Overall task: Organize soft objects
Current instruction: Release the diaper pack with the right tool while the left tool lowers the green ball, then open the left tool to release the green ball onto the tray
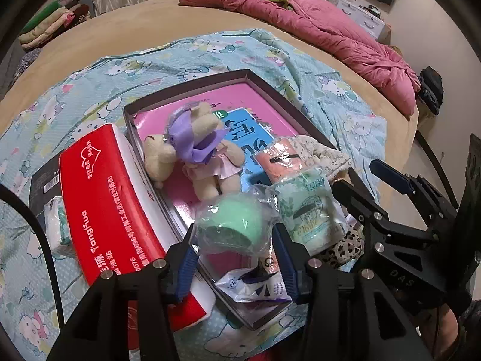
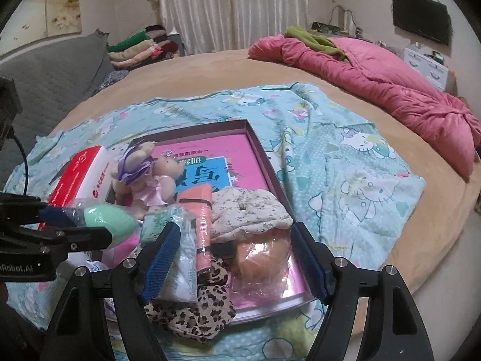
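- The left gripper (image 1: pixel 236 251) has its blue-padded fingers (image 1: pixel 187 263) on either side of a mint-green soft ball in clear plastic wrap (image 1: pixel 237 225); the wrap bulges between the pads, but whether they press on it I cannot tell.
- The ball sits over the near end of a shallow dark-rimmed box (image 1: pixel 192 88) with a pink printed sheet for a floor.
- Just below the ball, between the same fingers, lies a white and purple plastic packet (image 1: pixel 255 285).
- The right gripper (image 2: pixel 237 258) has its fingers (image 2: pixel 309 264) spread wide apart and holds nothing; between them lie a leopard-print cloth (image 2: pixel 198 310), a peach-coloured soft thing in clear wrap (image 2: pixel 261 255) and part of a white and green wrapped pack (image 2: pixel 177 258).
- A salmon-pink tube-shaped pack (image 2: pixel 202 228) lies beside the white and green pack, and a cream floral cloth (image 2: pixel 249 213) is bunched just behind the peach thing, all inside the box.
- Farther back in the box a beige teddy bear with a purple ribbon and pink skirt (image 1: pixel 195 150) lies on its side.
- A red and white tissue pack (image 1: pixel 114 204) leans against the box's left wall.
- The box rests on a light-blue cartoon-cat blanket (image 2: pixel 360 156) spread over a round tan bed (image 2: pixel 210 69).
- A pink quilt (image 2: pixel 375 81) is heaped along the bed's far right edge, with a green cloth (image 2: pixel 312 40) on top.
- Folded clothes (image 2: pixel 138 48) are stacked by the curtain (image 2: pixel 228 6).
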A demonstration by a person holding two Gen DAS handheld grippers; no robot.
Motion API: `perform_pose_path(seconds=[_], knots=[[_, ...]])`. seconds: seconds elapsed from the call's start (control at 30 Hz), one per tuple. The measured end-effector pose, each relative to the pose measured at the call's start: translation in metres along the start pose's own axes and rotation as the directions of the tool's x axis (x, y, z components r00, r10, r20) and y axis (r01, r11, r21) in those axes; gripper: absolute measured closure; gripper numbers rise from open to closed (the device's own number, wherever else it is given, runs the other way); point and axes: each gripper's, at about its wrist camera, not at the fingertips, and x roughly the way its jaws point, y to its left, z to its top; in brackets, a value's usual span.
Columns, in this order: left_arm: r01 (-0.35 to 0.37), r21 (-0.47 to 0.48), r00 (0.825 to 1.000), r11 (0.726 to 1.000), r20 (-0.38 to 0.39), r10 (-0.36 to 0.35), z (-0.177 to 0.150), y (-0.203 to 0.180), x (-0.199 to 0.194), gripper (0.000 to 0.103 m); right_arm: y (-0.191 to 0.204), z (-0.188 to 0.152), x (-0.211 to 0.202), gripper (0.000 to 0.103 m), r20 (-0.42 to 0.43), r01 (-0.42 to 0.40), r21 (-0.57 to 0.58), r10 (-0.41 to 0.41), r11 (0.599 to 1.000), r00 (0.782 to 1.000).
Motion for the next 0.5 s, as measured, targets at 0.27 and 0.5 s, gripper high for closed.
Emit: perform_pose_path(seconds=[0.27,0.5], knots=[[-0.027,0.010,1.000,1.000,0.000,0.027,-0.0009,-0.0040,0.0081,0.050,-0.0002,-0.0016,-0.0005,0.026,0.002,0.013,0.004,-0.013,1.000,1.000],[-0.003,-0.005,1.000,1.000,0.013,0.003,-0.0005,-0.0016,0.0075,0.045,0.0000,-0.0014,-0.0011,0.026,0.004,0.015,-0.001,-0.015,1.000,1.000]])
